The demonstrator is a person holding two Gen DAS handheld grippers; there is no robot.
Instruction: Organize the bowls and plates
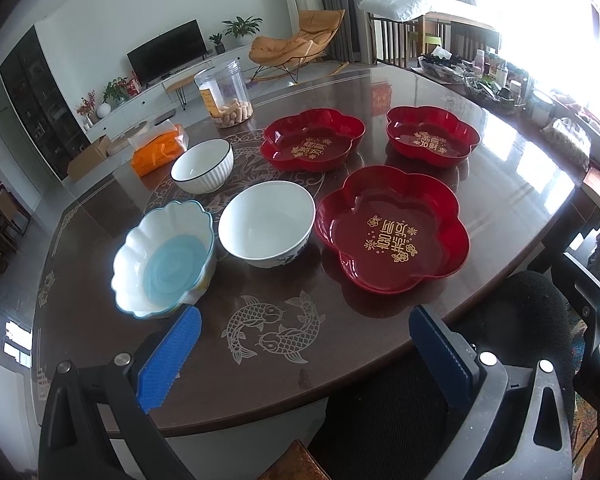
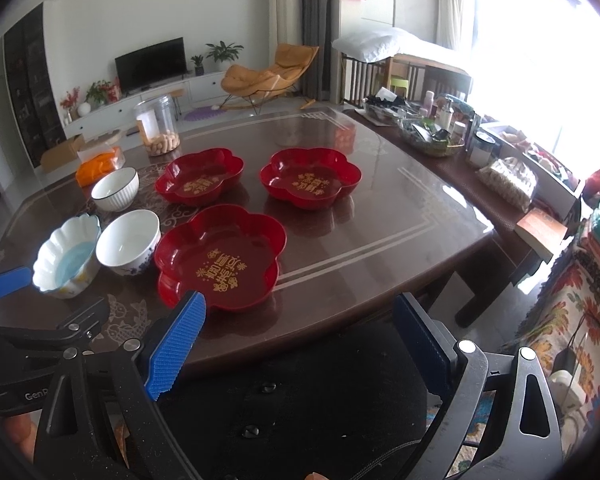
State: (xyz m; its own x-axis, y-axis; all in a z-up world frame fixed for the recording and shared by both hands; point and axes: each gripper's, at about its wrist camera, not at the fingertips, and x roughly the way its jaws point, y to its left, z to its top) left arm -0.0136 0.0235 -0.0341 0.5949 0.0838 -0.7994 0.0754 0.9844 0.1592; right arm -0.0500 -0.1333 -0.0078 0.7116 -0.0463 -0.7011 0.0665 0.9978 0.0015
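Three red flower-shaped plates with gold lettering lie on the brown table: a near one (image 1: 392, 232) (image 2: 220, 256), a far left one (image 1: 312, 140) (image 2: 200, 176) and a far right one (image 1: 432, 136) (image 2: 310, 178). Three bowls stand left of them: a scalloped blue-and-white bowl (image 1: 164, 260) (image 2: 66, 256), a plain white bowl (image 1: 266, 224) (image 2: 128, 242) and a ribbed white bowl with a dark rim (image 1: 202, 166) (image 2: 115, 189). My left gripper (image 1: 304, 344) is open and empty above the near table edge. My right gripper (image 2: 300, 328) is open and empty, just short of the near plate.
A clear plastic jar of snacks (image 1: 224, 92) (image 2: 158, 130) and an orange packet (image 1: 160, 148) (image 2: 98, 166) sit at the table's far left. Baskets, bottles and boxes (image 2: 432, 128) crowd the right side. A black chair back (image 1: 420, 380) is below the grippers.
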